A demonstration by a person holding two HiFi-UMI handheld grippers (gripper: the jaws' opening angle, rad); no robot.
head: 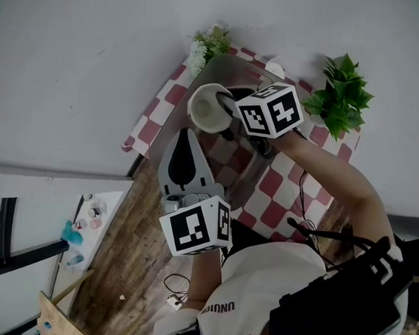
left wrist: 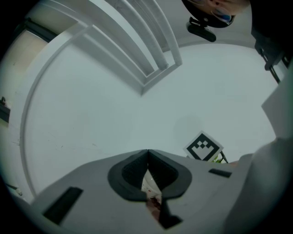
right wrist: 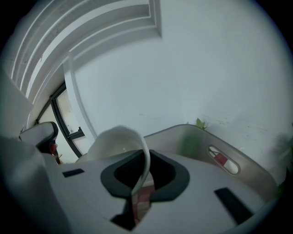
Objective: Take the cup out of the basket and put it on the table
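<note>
A white cup (head: 208,106) hangs tilted above the grey basket (head: 245,181), its mouth facing the head camera. My right gripper (head: 232,112) is shut on the cup's rim from the right. In the right gripper view the cup's wall (right wrist: 120,142) runs between the two pads, and the basket's rim with a slot handle (right wrist: 225,161) lies behind. My left gripper (head: 186,149) is held just left of the basket, below the cup, jaws shut with nothing in them. The left gripper view shows its closed tips (left wrist: 147,156) against a white wall.
The basket stands on a table with a red and white checked cloth (head: 164,100). A green plant (head: 341,99) stands at the table's far right corner and a white-flowered plant (head: 206,46) at the far left. A white desk with small items (head: 86,223) is at lower left, on a wooden floor.
</note>
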